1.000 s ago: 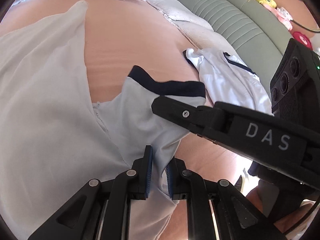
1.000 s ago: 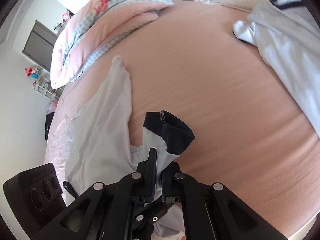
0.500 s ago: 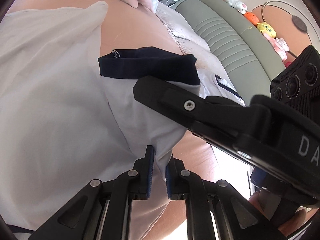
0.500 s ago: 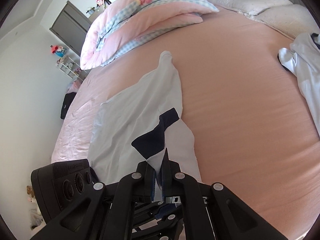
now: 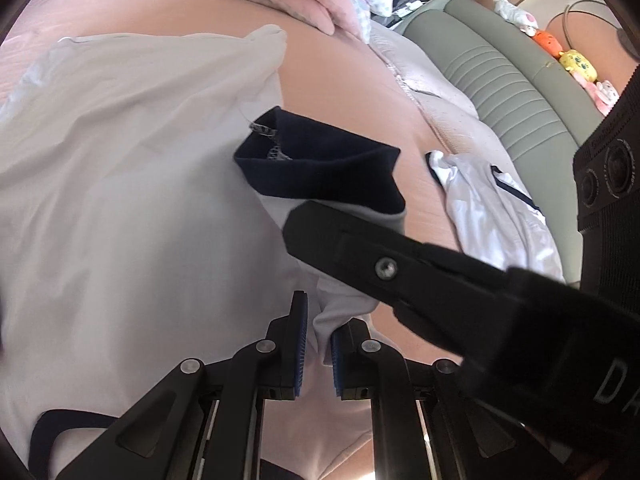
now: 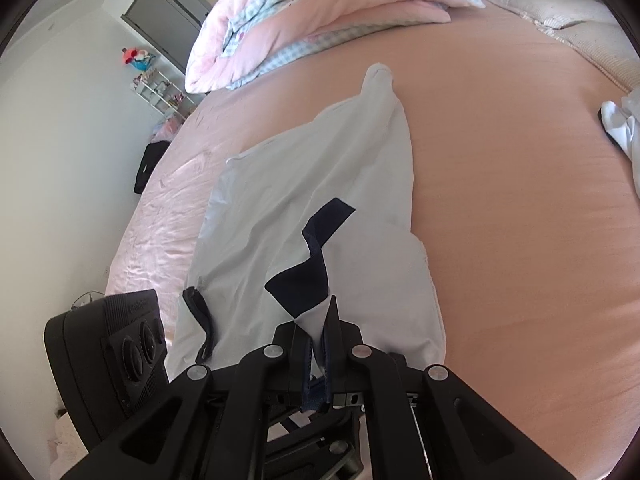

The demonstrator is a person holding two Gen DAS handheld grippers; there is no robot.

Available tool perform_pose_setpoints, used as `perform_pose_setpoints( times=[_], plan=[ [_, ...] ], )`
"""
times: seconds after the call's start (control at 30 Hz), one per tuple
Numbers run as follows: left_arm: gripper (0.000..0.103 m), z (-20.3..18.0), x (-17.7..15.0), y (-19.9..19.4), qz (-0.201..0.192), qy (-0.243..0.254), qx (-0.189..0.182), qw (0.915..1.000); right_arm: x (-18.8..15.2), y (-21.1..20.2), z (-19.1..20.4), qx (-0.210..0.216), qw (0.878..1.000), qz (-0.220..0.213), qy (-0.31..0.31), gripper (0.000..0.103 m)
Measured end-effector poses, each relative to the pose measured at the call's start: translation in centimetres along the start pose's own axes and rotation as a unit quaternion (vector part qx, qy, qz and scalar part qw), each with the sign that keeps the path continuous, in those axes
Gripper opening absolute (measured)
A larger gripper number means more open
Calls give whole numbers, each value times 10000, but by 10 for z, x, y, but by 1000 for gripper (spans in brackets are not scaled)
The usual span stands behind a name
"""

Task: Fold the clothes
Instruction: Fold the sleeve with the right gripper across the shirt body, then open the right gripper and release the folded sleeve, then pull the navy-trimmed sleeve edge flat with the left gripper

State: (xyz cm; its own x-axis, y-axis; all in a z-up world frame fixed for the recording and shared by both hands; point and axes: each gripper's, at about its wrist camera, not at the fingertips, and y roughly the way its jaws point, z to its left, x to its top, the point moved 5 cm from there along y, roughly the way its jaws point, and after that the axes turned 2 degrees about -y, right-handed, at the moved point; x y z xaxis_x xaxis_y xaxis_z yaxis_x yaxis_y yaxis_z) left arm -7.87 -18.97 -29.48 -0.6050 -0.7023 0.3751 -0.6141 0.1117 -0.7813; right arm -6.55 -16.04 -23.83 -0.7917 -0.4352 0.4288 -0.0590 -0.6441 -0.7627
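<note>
Bedroom scene, peach-pink bed sheet [image 6: 520, 220] stretched wide, folded pink quilt [image 6: 320, 24] at the far end, grey cabinet [image 6: 168, 12] against the white wall far left. White shirt [image 6: 304, 184] spread near-left on the bed, navy cuff [image 5: 320, 168] lifted. Left gripper [image 5: 319, 344] and right gripper [image 6: 318, 356] both pinched tight on sleeve fabric. Second white garment [image 5: 496, 216] crumpled off right.
</note>
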Motion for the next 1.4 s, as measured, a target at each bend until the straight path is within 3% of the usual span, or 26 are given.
perform_pose_setpoints(
  times=[0.1, 0.2, 0.3, 0.37, 0.4, 0.5, 0.73, 0.87, 0.97, 1.03, 1.3, 1.4],
  plan=[
    [10, 9, 0, 6, 195, -265, 54, 9994, -5, 2, -6, 142, 9996, 187, 185, 11],
    [10, 17, 0, 8, 283, -546, -78, 9981, -8, 2, -10, 343, 9985, 257, 346, 32],
    [10, 18, 0, 8, 301, -512, -62, 9982, -11, -4, -13, 566, 9971, 266, 444, 42],
    [10, 15, 0, 8, 305, -447, -6, 9985, -12, -9, -13, 851, 9945, 248, 553, 59],
    [10, 14, -1, 8, 307, -427, 13, 9986, -11, -12, -12, 939, 9936, 228, 593, 61],
    [10, 16, -6, 3, 348, -412, -7, 9985, -12, -22, -13, 855, 9949, 141, 526, 62],
    [9, 30, -12, -11, 483, -545, -153, 9972, -18, -38, -20, -261, 9996, 23, -128, 62],
    [10, 22, -11, -15, 713, -225, -315, 9967, -28, -40, -27, -550, 9981, 72, -263, 62],
    [12, 19, -10, -25, 680, 132, -34, 9976, -37, -38, -31, -707, 9968, 155, -329, 62],
    [20, 18, -8, -31, 622, 331, 149, 9974, -42, -36, -33, -808, 9957, 221, -389, 62],
    [50, 24, 7, -39, 477, 144, 25, 9988, -47, -37, -22, -1262, 9867, 216, -1004, 62],
    [53, 24, 12, -41, 367, 167, 125, 9991, -49, -31, -20, -1326, 9844, 315, -1114, 62]
  ],
)
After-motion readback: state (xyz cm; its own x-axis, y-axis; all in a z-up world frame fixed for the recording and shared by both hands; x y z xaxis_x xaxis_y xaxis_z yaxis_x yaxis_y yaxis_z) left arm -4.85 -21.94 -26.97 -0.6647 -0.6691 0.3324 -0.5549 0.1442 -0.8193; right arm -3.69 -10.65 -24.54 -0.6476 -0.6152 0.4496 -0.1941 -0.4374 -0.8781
